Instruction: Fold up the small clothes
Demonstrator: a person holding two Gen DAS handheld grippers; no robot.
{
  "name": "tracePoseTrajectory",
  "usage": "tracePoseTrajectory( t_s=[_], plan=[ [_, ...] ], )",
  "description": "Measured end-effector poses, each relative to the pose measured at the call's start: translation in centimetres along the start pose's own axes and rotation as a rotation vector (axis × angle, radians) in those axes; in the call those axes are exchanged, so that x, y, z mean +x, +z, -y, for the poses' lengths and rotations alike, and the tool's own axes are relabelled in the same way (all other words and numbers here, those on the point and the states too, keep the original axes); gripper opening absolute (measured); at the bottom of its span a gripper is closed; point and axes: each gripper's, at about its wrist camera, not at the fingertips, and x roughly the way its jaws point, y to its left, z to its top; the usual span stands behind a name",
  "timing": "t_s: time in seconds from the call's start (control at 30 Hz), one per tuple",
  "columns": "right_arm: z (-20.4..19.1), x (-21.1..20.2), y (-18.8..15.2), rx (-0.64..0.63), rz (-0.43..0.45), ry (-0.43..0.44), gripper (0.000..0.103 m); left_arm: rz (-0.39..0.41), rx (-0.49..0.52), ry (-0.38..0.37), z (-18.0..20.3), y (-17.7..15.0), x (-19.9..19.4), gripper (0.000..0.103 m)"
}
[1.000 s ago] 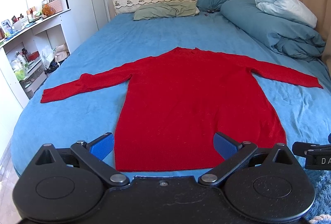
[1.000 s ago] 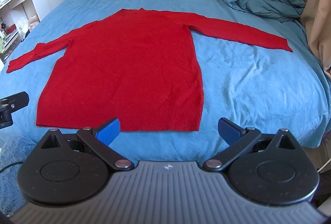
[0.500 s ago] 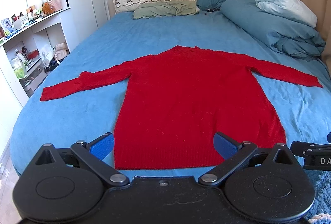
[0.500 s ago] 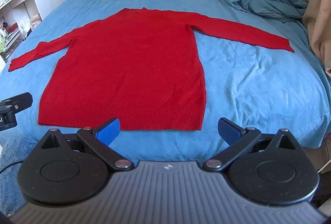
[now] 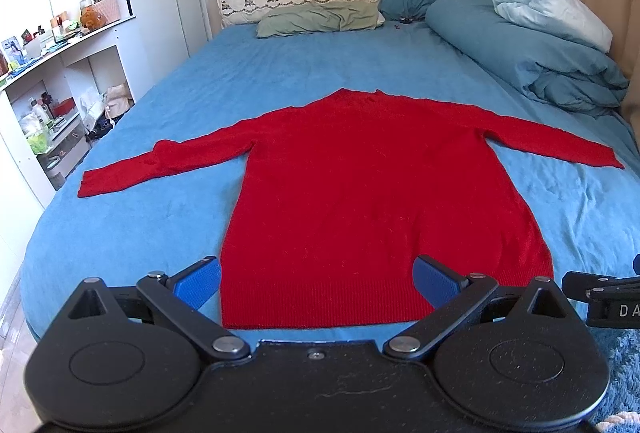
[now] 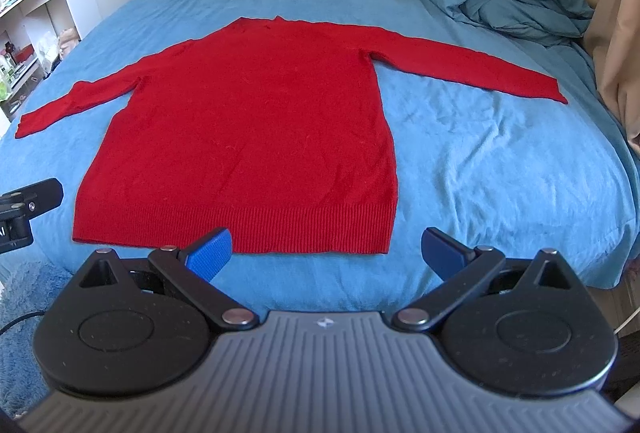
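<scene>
A red long-sleeved sweater (image 5: 372,193) lies flat and spread out on the blue bed, sleeves out to both sides, hem toward me. It also shows in the right wrist view (image 6: 256,137). My left gripper (image 5: 316,283) is open and empty, held above the hem near its left half. My right gripper (image 6: 326,253) is open and empty, just short of the hem's right corner. Each gripper's edge shows at the side of the other's view.
The blue bed sheet (image 5: 132,225) covers the bed. A bundled blue duvet (image 5: 532,53) lies at the back right, pillows (image 5: 320,19) at the headboard. White shelves (image 5: 48,105) with clutter stand to the left. A beige curtain (image 6: 618,33) hangs at the right.
Both grippers have edged slightly back and up from the bed; the sweater sits a little lower in the right wrist view. Both stay open. The sweater has not moved.
</scene>
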Motion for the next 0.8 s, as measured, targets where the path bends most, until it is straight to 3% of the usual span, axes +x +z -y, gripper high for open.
tracePoseTrajectory(
  t_s=[0.63, 0.8],
  plan=[
    [-0.1, -0.1, 0.3, -0.001, 0.010, -0.002, 0.103, 0.004, 0.003, -0.001, 0.0, 0.1, -0.1, 0.103],
    [1.1, -0.4, 2.0, 0.022, 0.043, -0.014, 0.103, 0.010, 0.016, -0.010, 0.1, 1.9, -0.2, 0.103]
  ],
)
